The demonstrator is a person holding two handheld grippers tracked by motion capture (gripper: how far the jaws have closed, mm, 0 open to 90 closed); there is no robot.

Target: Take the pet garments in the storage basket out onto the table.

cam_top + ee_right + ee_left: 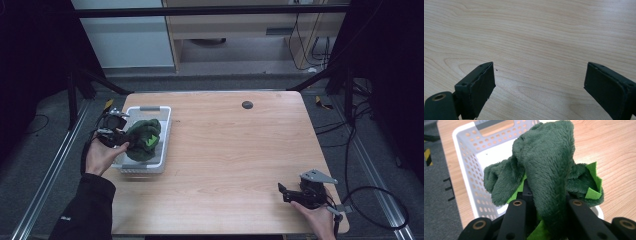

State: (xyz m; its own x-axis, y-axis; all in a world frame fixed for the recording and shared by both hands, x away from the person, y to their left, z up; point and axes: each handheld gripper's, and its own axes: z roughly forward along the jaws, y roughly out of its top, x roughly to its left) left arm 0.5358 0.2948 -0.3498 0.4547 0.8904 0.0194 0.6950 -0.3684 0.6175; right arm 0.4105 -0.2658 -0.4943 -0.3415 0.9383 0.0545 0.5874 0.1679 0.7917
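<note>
Left gripper (116, 131) jaws clamp green plush (144, 139) over white basket (165, 134); right gripper (296, 194) jaws agape on table (235, 150).

from above we look forward and down on the whole desk (225, 150), our left tool (544, 220) camera close on the basket (469, 152) also seen overhead, right one low over bare wood

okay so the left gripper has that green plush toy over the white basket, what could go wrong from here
1. The left gripper is shut on only a fold of the green plush toy; soft fabric may slip free and drop.
2. The toy's loose flaps hang near the white basket wall, so they might snag on the rim and drag or tip the basket.
3. The right gripper rests open on the table far off, so it probably cannot steady the basket quickly.
</note>
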